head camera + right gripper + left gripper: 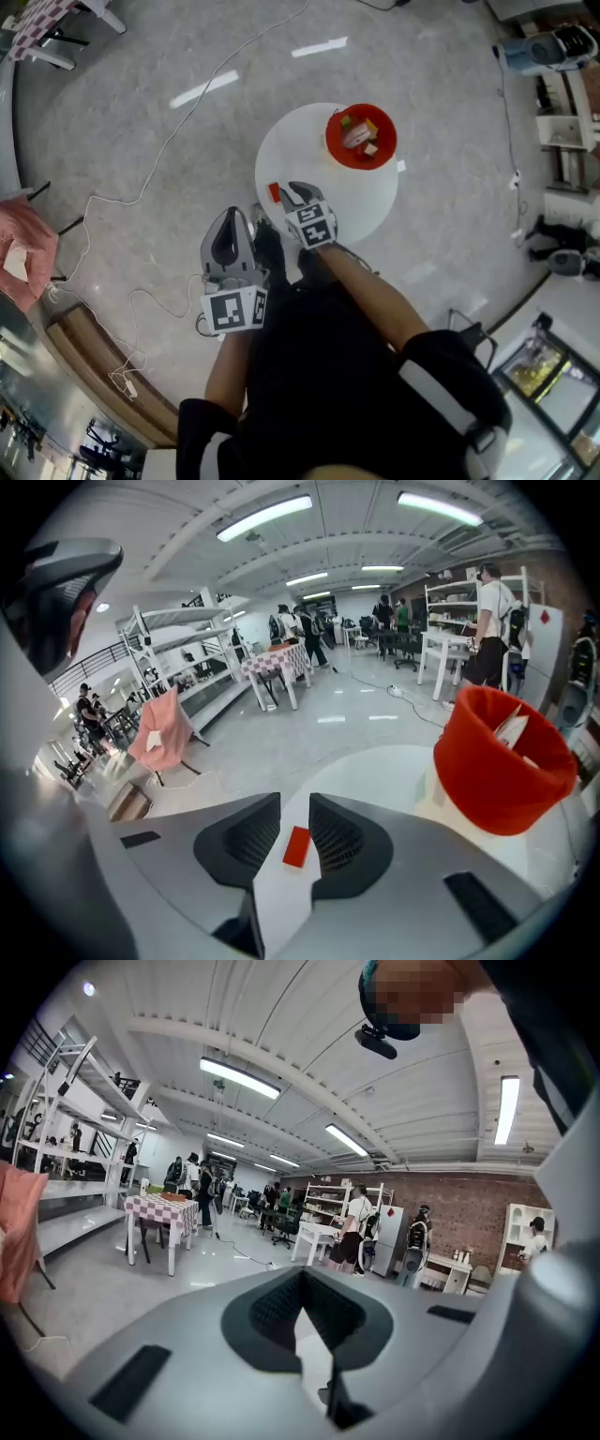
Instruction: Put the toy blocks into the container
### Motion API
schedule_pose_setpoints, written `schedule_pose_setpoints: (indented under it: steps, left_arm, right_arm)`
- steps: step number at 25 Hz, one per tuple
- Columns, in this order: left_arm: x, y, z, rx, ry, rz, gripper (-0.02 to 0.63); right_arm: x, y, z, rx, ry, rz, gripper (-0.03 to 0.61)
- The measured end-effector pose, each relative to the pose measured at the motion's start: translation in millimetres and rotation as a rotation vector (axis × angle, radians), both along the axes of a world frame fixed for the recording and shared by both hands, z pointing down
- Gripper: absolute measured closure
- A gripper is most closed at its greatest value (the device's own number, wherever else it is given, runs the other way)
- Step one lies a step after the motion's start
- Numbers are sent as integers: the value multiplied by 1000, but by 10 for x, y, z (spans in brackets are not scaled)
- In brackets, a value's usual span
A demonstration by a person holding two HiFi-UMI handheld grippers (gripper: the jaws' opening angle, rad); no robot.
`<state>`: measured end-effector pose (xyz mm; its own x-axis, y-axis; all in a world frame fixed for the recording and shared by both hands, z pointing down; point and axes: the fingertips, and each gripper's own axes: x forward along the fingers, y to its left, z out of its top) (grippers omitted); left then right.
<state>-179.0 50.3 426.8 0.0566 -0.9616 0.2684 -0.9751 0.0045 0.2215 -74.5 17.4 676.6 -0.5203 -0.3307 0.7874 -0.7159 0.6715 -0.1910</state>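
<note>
Lying flat on the white round table [305,141], the red block [296,846] is seen between the two fingers of the right gripper [294,804], closer to the right finger than to the left one. Neither pad is pressed on it; a strip of bare table is visible beside the left pad, so the fingers are released and parted around the block. Ahead of these fingertips and off to their right, the red container [497,780] is stood on the same table, well apart from them, with several small toy blocks [360,134] already held inside. The left gripper [300,1277] is kept off the table, its fingers clenched tip to tip with nothing gripped between them.
</note>
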Motion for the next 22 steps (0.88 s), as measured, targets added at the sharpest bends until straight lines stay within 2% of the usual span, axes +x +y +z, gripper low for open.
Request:
schedule_pose_setpoints:
  steps: [6, 11, 18, 22]
  left_arm:
    - [-207, -49, 181, -28, 20, 31, 621]
    - [-349, -74, 263, -45, 22, 47, 621]
    - [-543, -161, 315, -51, 27, 29, 621]
    - [-595, -194, 325, -47, 33, 22, 621]
  right_arm:
    - [-48, 212, 743, -145, 139, 3, 456]
    - [21, 418, 1182, -261, 228, 50, 430]
    - [40, 552, 1474, -349, 304, 64, 428]
    - [34, 573, 1537, -360, 310, 73, 428]
